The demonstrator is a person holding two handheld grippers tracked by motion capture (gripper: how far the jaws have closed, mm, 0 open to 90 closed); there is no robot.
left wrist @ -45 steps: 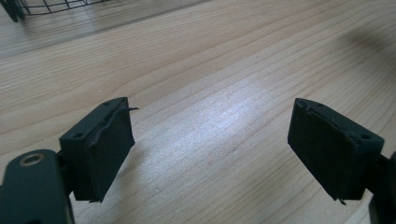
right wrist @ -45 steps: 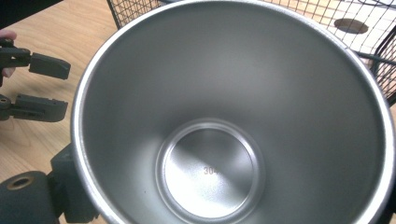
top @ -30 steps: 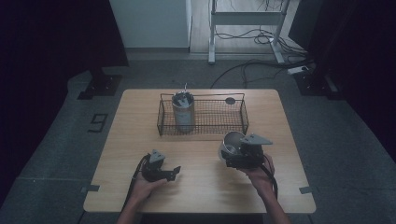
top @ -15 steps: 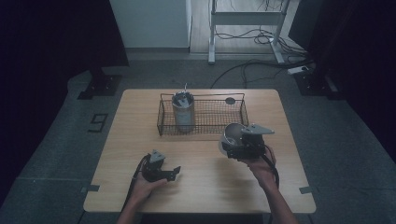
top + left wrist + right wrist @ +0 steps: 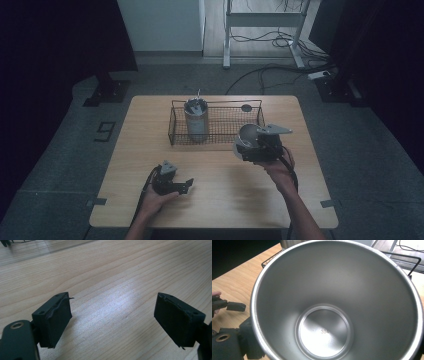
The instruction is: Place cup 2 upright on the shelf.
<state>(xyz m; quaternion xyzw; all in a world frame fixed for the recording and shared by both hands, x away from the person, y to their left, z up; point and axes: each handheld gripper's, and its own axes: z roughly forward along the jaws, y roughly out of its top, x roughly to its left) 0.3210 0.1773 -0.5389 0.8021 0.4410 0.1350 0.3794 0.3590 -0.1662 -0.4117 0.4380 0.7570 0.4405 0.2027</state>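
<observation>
**Steel bowl held over the counter beside the wire basket**

The light wooden rectangular counter (image 5: 215, 200) is carrying a black wire rectangular basket (image 5: 220, 135) near its far edge. A tall cylindrical metal canister (image 5: 196, 122) is standing upright in the basket's left end, and a small dark round disc (image 5: 246, 107) is lying at the far right corner. The shiny round stainless-steel bowl (image 5: 337, 302) is sitting just beside the basket's near right corner, tipped on its side, its hollow facing the right gripper view. The right tongs (image 5: 260, 147) are clenching on the bowl's rim. The left tongs (image 5: 112, 320) are resting released, jaws wide apart, low over bare wood near the counter's front.
</observation>
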